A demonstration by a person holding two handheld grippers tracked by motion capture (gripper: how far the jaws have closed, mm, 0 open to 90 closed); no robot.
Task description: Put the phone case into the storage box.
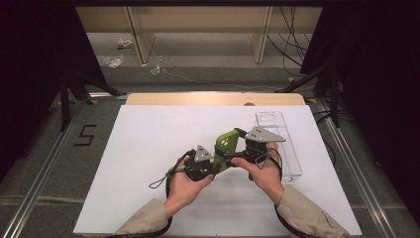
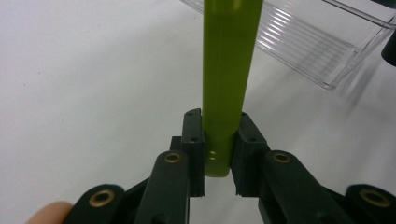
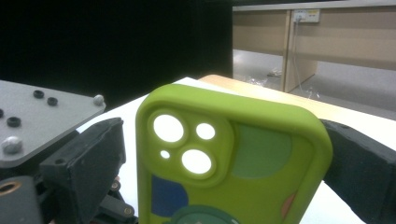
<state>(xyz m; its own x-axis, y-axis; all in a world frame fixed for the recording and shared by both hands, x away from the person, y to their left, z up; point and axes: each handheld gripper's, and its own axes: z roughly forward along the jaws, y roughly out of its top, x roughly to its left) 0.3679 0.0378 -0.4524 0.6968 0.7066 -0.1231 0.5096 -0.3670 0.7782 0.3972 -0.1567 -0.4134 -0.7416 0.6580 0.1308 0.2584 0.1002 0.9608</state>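
A green phone case [image 1: 227,145] is held up above the white sheet, tilted, between both hands. My left gripper [image 1: 218,161] is shut on its lower end. In the left gripper view the case [image 2: 229,70] appears edge-on, with both pads [image 2: 194,140] of the left gripper [image 2: 219,142] pressed flat against its faces. My right gripper [image 1: 237,146] reaches in from the right around the case's upper end. In the right gripper view the case's back [image 3: 233,158], with its camera cut-outs, sits between the jaws of the right gripper [image 3: 219,154]. One jaw touches the case's edge and a gap shows beside the other.
A clear plastic tray [image 1: 280,144] lies on the white sheet [image 1: 148,148] to the right of the hands, also in the left gripper view [image 2: 317,42]. A wooden table edge [image 1: 213,98] runs along the back. Stands and cables [image 1: 297,54] are on the floor beyond.
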